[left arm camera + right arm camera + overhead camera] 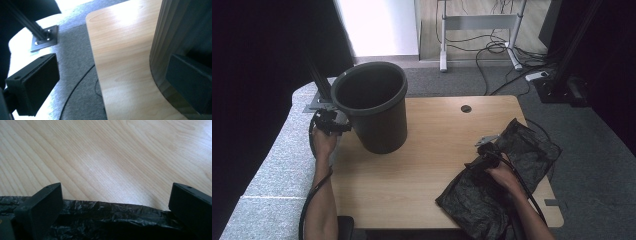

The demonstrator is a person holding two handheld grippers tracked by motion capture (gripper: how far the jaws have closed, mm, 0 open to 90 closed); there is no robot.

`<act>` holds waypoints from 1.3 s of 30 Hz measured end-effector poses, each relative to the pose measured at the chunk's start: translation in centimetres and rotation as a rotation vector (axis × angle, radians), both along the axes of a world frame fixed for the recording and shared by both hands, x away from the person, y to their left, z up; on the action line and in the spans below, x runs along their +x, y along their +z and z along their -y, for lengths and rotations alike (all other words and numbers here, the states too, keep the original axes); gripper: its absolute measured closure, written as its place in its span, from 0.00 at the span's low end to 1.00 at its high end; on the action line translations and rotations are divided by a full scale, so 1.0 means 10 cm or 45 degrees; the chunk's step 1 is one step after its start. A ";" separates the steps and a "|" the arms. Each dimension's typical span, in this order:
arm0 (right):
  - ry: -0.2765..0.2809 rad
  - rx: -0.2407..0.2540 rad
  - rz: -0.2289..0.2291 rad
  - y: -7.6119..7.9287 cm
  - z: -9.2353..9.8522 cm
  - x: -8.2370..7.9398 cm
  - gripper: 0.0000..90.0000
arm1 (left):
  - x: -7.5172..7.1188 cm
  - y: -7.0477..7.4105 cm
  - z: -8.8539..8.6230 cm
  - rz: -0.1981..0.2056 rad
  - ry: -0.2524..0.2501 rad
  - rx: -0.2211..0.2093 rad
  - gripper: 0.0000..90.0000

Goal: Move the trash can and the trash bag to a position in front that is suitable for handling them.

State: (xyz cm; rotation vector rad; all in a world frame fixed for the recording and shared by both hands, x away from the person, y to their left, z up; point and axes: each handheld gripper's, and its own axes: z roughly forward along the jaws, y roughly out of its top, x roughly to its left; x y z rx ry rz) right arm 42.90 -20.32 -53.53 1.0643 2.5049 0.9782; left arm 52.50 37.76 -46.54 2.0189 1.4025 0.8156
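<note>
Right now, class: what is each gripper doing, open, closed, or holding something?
Left gripper: open, jaws wide beside the black bin, holding nothing.
Right gripper: open, jaws spread over the black plastic bag, not clamped on it.

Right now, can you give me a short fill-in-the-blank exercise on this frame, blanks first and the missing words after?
1. The black bin stands ____ on the wooden table.
2. The right gripper, jaws apart, rests over the black plastic ____.
3. The left gripper is at the bin's side with its jaws ____.
4. The bag lies near the table's ____ edge in the high view.

Missing words: upright; bag; open; right
</note>
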 end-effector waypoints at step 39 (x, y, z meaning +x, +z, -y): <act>-0.419 0.214 0.225 0.53 0.05 1.21 0.00 | 0.39 0.16 1.86 0.061 -0.415 -0.056 0.00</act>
